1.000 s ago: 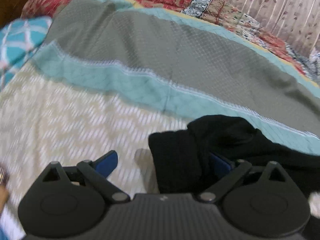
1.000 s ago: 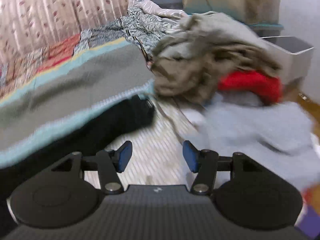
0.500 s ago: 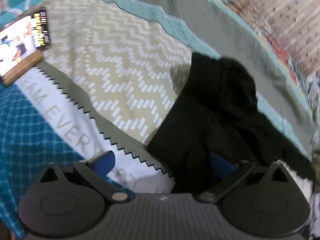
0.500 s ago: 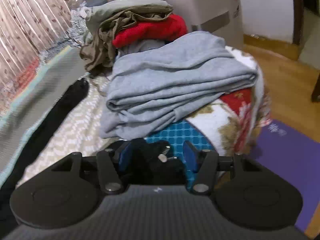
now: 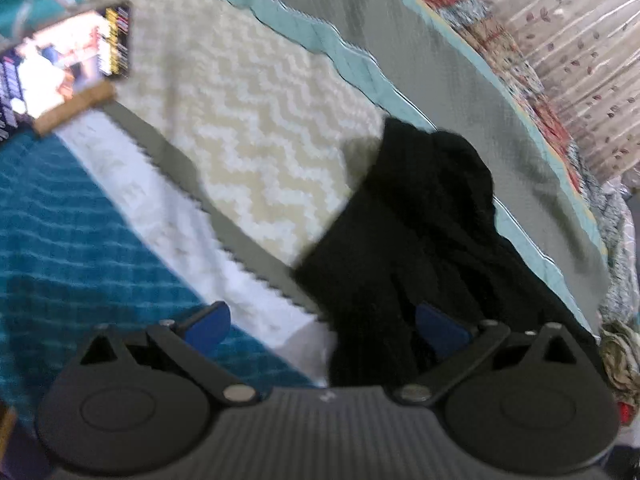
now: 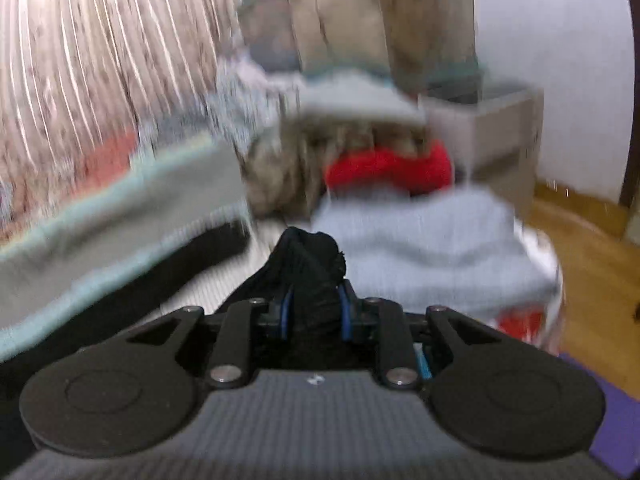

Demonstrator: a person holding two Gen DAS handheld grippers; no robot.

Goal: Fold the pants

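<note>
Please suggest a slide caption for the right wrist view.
Right tool clamped on bunched black pants, laundry pile behind.

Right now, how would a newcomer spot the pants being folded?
Start at the bed with its cream zigzag cover. Along the cover's far edge, against the grey and teal blanket, lie the black pants. They are the only black garment, and the right gripper has just closed on one bunched end.

Chevron-covered bed (image 5: 256,128) bears black pants (image 5: 404,240), a phone (image 5: 60,76), seemingly piled clothes (image 6: 420,232)
</note>
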